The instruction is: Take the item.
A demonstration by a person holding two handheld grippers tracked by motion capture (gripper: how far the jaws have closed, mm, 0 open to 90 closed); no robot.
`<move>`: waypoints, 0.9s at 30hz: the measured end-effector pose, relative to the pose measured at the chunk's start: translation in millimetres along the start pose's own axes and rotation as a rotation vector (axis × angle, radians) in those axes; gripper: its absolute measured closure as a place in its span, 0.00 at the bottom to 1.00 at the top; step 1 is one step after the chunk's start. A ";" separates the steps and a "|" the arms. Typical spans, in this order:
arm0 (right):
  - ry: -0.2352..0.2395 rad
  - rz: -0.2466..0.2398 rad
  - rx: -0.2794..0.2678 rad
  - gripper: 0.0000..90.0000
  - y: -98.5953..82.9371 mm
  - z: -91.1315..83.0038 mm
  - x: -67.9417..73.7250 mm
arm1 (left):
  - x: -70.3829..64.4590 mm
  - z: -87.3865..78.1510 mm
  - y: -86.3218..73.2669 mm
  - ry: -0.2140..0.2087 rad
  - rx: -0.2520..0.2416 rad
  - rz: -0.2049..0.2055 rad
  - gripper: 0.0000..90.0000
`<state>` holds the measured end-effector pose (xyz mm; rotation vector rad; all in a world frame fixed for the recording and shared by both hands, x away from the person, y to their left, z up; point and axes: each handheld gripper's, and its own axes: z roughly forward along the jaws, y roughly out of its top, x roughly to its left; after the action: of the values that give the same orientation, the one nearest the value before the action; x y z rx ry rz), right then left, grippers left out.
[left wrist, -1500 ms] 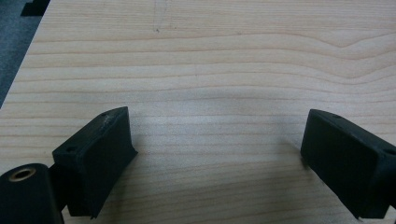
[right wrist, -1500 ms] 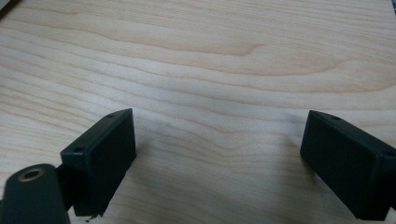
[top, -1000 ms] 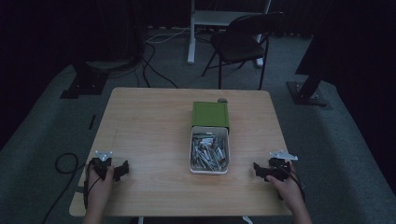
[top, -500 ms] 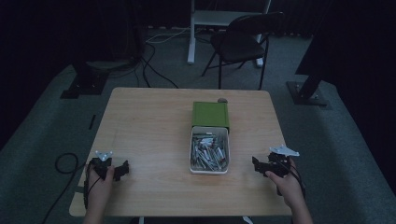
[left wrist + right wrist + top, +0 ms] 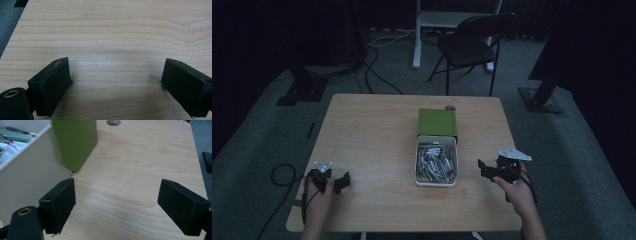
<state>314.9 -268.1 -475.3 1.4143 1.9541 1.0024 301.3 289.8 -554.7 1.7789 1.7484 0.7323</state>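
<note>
A white tray (image 5: 418, 161) full of several small packets lies at the middle of the wooden table (image 5: 372, 135), and a green box (image 5: 437, 123) butts against its far end. My left gripper (image 5: 343, 182) rests near the table's front left corner, open, with bare wood (image 5: 115, 57) between its jaws. A short way right of the tray, my right gripper (image 5: 482, 168) is held open and empty. Its own view shows the tray's wall (image 5: 30, 167) and the green box (image 5: 75, 142) to the left of its jaws.
A round cable hole (image 5: 450, 107) sits in the table at the far edge behind the green box. On the floor beyond the table stand a black chair (image 5: 469, 47) and a white desk leg (image 5: 417, 35). Cables (image 5: 282, 175) lie on the carpet at left.
My right gripper has lifted slightly and edged toward the tray. The left gripper has stayed where it was.
</note>
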 end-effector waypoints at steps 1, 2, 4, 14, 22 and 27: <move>0.006 -0.007 -0.004 0.18 1.5 -0.4 1.7 | 0.0 0.0 0.0 0.000 0.000 0.000 0.11; 0.010 -0.014 -0.010 0.18 3.0 -0.9 3.2 | 0.0 0.0 0.0 0.000 0.000 0.000 0.11; 0.022 -0.018 -0.018 0.18 6.2 -1.7 6.1 | -0.1 0.0 -0.1 0.001 0.000 0.000 0.11; 0.045 -0.049 -0.049 0.21 21.4 -6.4 19.7 | -0.4 -0.2 -0.1 0.003 0.001 -0.003 0.11; 0.071 -0.088 -0.072 0.23 33.2 -6.1 38.1 | -0.5 -0.3 -0.1 0.004 0.001 -0.004 0.11; 0.092 -0.118 -0.069 0.25 37.1 -3.5 50.4 | -0.6 -0.3 -0.1 0.005 0.001 -0.004 0.11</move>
<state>317.1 -214.6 -442.7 1.2204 2.0225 1.0861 301.0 289.2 -554.6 1.7752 1.7554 0.7343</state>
